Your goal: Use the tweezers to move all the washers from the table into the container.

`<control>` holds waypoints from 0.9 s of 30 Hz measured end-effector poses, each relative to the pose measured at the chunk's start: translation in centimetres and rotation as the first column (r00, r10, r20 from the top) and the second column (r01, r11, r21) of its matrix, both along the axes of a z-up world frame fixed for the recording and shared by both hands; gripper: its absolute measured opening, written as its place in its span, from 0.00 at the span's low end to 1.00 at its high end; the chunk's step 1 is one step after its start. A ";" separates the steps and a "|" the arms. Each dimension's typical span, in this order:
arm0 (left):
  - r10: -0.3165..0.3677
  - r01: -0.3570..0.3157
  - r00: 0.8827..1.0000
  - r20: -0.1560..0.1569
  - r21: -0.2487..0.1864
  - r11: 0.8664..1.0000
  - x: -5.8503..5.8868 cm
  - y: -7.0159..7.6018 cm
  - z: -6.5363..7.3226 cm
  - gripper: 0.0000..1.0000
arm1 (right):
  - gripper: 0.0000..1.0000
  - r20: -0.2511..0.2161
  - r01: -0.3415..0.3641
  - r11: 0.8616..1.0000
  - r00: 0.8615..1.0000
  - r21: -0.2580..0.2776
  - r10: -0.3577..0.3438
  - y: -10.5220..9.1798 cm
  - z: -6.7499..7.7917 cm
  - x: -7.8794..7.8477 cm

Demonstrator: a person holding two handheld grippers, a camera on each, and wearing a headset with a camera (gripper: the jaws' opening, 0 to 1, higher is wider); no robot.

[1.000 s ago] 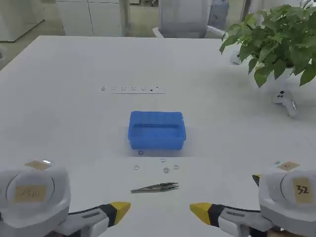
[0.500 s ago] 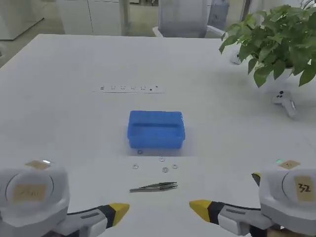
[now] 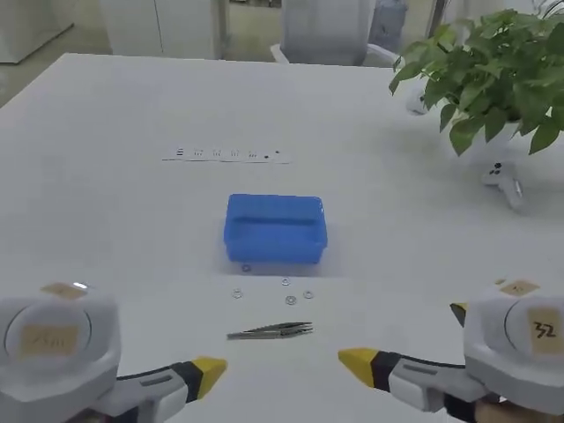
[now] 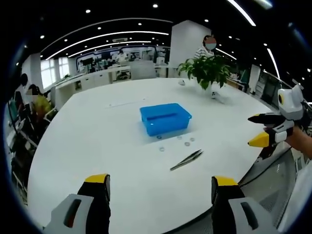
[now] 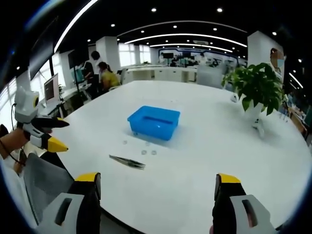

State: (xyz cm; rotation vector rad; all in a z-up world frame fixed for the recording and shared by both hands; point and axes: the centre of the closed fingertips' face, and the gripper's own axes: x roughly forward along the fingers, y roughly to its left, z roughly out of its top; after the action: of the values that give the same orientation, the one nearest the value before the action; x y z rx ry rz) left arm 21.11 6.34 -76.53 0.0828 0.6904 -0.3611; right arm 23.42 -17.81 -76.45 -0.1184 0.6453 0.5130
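- Washers (image 3: 291, 300): five small rings are seen scattered on the white table (image 3: 115, 220), just in front of the container. One is set closest to its front wall; whether it touches can't be told at this res.
- Tweezers (image 3: 270, 330): laid flat on the table, just on the near side of the washers and approx. parallel to the container's front. They are gripped by neither tool.
- Container (image 3: 275, 248): blue, rectangular, open-topped, and set upright near the table's centre.
- L gripper (image 4: 160, 181): jaws are held wide apart. It is kept low at the near edge, left of the tweezers and well apart from them.
- R gripper (image 5: 158, 179): jaws are likewise spread wide. It is held at the near edge, right of the tweezers.
- Potted plant (image 3: 493, 70): placed at the far right of the table.
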 end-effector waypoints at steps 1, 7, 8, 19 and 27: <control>-0.003 0.003 1.000 -0.001 0.000 1.000 0.1 -0.1 0.0 0.88 | 0.96 0.000 -0.002 1.000 1.000 0.001 0.002 0.1 0.0 0.0; -0.034 0.035 0.999 -0.027 0.009 0.999 0.6 -0.3 -0.8 0.85 | 0.92 -0.019 -0.019 1.000 1.000 -0.007 0.019 0.5 -0.5 0.3; -0.040 0.040 0.999 -0.030 0.008 0.999 0.7 -0.4 -0.8 0.82 | 0.91 -0.020 -0.019 1.000 1.000 -0.007 0.019 0.6 -0.5 0.3; -0.162 0.160 0.982 -0.097 -0.022 0.987 2.3 -1.8 -2.8 0.46 | 0.80 -0.047 -0.052 0.998 0.998 -0.026 0.051 1.4 -1.1 0.8; -0.356 0.356 0.931 -0.078 -0.010 0.934 3.6 -4.2 -4.2 0.20 | 0.76 -0.085 -0.092 0.994 0.993 -0.061 0.086 2.0 -2.6 0.4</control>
State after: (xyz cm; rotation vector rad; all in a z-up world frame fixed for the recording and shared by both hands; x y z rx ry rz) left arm 24.75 2.18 -80.76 0.2006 0.7543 -0.7155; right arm 23.87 -15.80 -79.00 -0.1883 0.7403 0.5854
